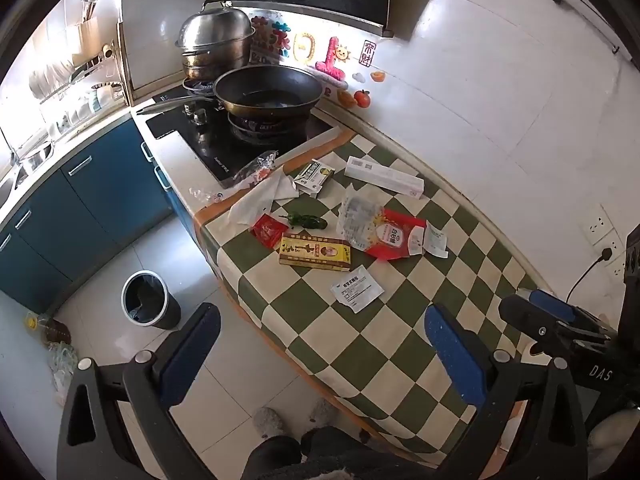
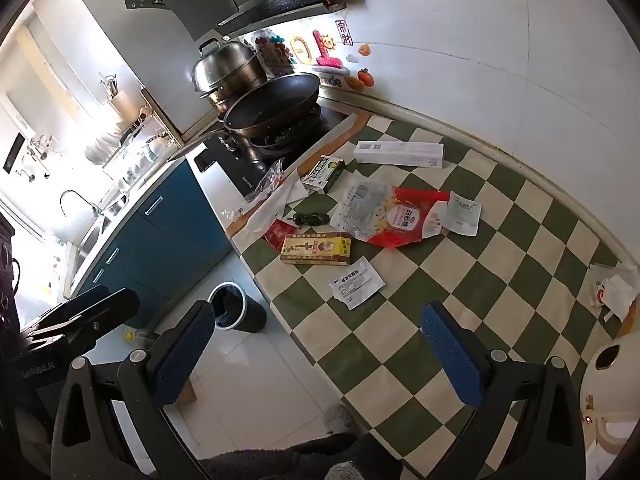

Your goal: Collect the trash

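Trash lies scattered on a green-and-cream checked cloth, centre of frame. Gold-and-red flat box (image 1: pixel 315 254), lying flat. Just above it: red sachet (image 1: pixel 267 230) and dark green pepper (image 1: pixel 306 221). Right of these: torn red-and-clear bag (image 1: pixel 382 232). Below the box: white sachet (image 1: pixel 356 288), flat. Upper area: long white carton (image 1: pixel 384 177), small green-white box (image 1: pixel 314 176), crumpled white paper (image 1: pixel 260 198). Bin (image 1: pixel 149 300) upright on floor, lower left, dark liner.

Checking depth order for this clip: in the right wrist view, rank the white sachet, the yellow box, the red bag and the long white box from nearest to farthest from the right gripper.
1. White sachet, nearest to the right gripper, just ahead of it.
2. Yellow box, behind the sachet, slightly left.
3. Red bag, mid-table, to the right.
4. Long white box, farthest, near the wall.
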Tool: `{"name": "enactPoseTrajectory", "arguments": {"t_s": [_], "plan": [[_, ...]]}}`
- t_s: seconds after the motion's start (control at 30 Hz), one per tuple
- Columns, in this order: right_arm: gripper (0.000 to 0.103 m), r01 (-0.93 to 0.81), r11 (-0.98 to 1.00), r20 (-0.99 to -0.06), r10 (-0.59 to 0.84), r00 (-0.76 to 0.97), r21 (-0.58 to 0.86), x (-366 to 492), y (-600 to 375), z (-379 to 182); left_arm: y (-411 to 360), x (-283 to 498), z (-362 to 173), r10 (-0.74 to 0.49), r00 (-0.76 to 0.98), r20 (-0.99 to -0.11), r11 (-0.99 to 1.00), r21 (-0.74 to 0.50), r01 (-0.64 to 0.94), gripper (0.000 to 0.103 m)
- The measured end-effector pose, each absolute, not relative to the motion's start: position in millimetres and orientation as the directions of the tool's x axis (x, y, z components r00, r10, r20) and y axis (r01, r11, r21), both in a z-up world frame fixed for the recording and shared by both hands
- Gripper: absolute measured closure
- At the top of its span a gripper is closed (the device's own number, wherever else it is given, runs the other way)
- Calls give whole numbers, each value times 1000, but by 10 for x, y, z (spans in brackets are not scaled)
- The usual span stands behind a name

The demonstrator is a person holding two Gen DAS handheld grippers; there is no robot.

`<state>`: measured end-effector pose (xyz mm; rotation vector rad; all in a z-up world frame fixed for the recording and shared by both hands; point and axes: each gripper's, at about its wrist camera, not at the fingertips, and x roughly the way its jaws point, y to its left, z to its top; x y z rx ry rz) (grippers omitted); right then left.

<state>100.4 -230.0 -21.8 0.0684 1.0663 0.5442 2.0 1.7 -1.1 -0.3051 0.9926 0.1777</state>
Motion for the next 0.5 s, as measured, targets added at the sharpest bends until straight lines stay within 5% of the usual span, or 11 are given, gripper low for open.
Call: {"name": "enactPoseTrajectory", "arguments": {"t_s": [0.5], "plan": [[0, -394, 860, -808, 468, 357, 324, 1092, -2296, -178, -36, 28, 30, 0, 552, -834, 941, -187, -283, 0]]}}
